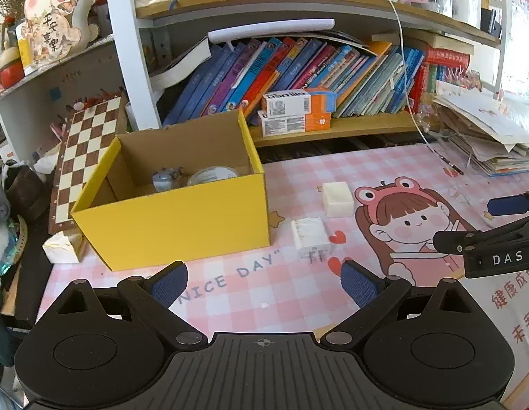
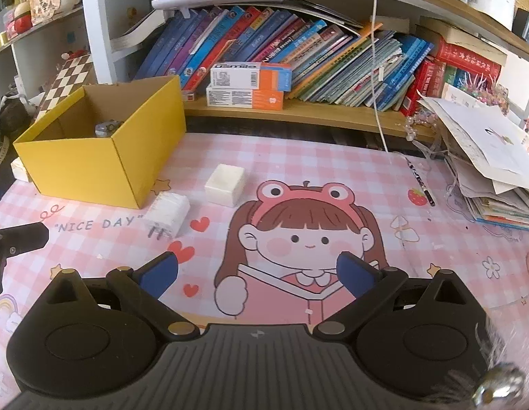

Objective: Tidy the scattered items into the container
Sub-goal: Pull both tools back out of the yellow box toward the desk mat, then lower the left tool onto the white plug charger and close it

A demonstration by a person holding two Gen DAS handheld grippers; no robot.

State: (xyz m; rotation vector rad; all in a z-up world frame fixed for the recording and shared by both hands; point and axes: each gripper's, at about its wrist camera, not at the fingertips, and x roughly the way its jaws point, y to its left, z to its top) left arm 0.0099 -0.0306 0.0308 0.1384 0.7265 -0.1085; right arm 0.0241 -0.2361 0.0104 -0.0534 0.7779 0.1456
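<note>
Both grippers are hovering spread wide over the pink desk mat (image 2: 332, 157), left gripper (image 1: 264, 282) and right gripper (image 2: 257, 275) gripping nothing. White charger plug (image 2: 168, 215) and white cube box (image 2: 226, 184) are sitting just beside the yellow cardboard box (image 1: 182, 225), which is already holding a tape roll (image 1: 213, 175) and small toy (image 1: 164, 179).

Child's study desk at home: picture books (image 1: 298, 68) on shelf, cartoon desk mat (image 2: 298, 239) (pink checks).

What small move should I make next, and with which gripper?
Probably ease the left gripper forward and down over the white charger plug. Both grippers are open and empty, and the plug lies on the pink mat just ahead of it, beside the yellow box, closer than the white cube.
</note>
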